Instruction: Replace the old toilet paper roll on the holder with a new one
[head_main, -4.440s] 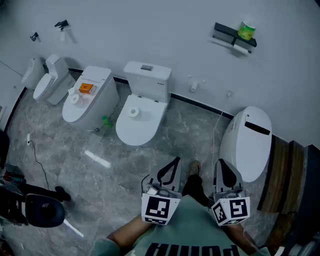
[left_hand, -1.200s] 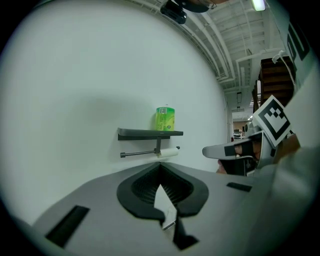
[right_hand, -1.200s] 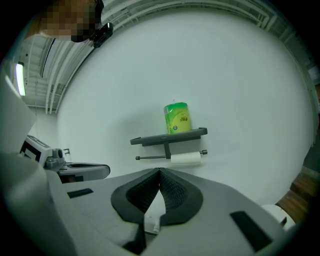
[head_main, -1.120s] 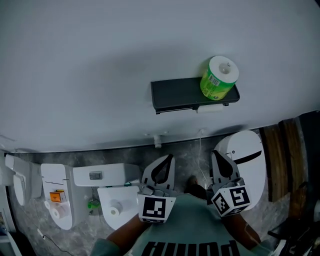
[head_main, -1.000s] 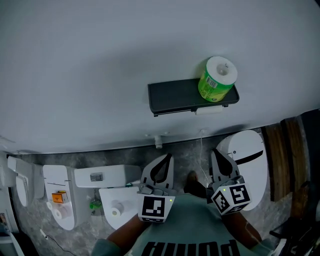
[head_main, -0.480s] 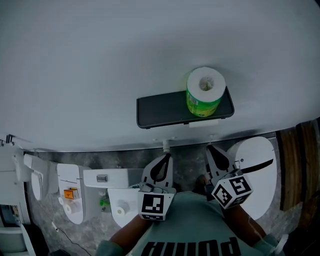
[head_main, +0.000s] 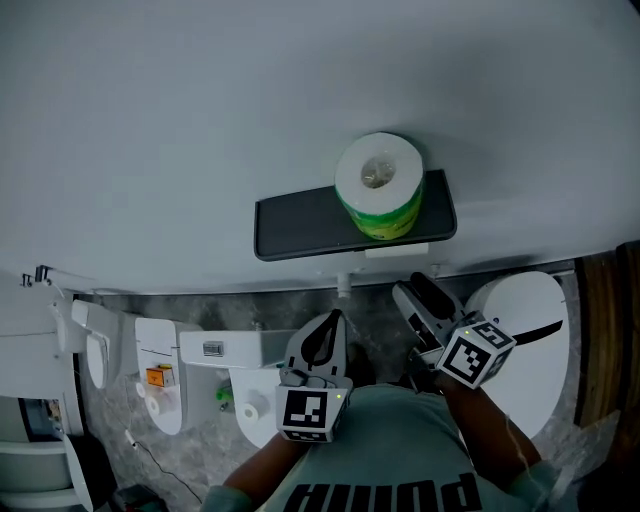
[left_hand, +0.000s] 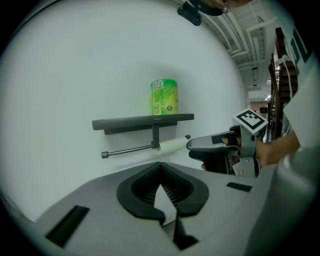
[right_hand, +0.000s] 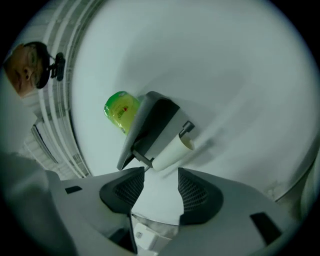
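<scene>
Left tool at lower centre, jaws pressed together on nothing, right tool had just spread its jaws, nothing between them, near the bare old roll under the black shelf, green-wrapped new roll stood upright on that shelf, centre frame.

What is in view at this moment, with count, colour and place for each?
Flat dark shelf: one, black, on the white wall.
Green-wrapped toilet paper roll: one, upright on the shelf's right end.
Spent whitish roll tube: one, on the holder bar under the shelf.
Porcelain toilets: at least four, white, on the grey floor.
Left tongs: one, grey, shut, empty.
Right tongs: one, grey, jaws just opening, nothing between; tube just ahead.
</scene>
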